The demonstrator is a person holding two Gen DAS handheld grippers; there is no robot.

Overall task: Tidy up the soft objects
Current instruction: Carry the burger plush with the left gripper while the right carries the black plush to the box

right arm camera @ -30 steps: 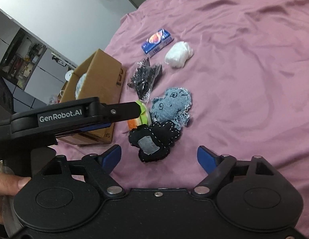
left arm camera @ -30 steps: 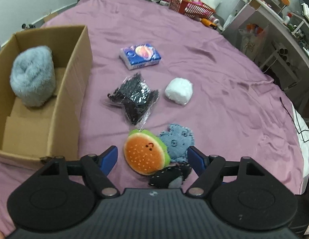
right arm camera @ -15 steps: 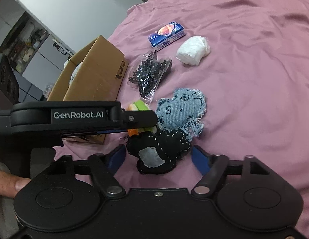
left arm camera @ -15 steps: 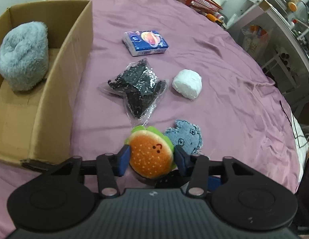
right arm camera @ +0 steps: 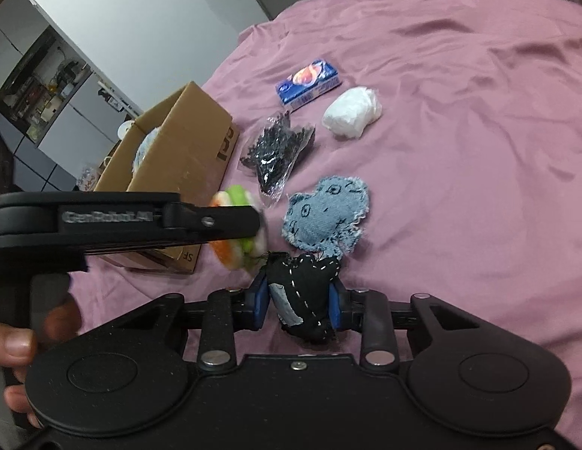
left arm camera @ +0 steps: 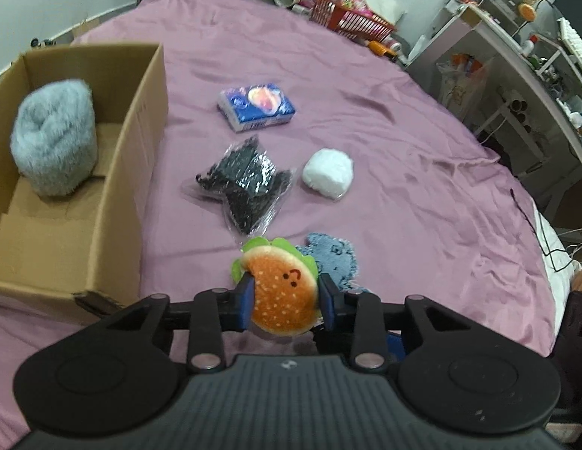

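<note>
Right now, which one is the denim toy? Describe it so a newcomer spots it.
On the purple sheet, look right of the cardboard box, nearest the grippers. The denim toy lies flat there, free of both grippers. Unlike its neighbours, it is pale blue, frayed at the edges, with a stitched face.

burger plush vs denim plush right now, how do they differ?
The burger plush is clamped in the left gripper; the denim plush lies free on the purple cloth, with no gripper on it.
The burger plush is orange with a green frill and round; the denim plush is pale blue, flat, with frayed edges.
Both carry a small drawn or stitched face.
</note>
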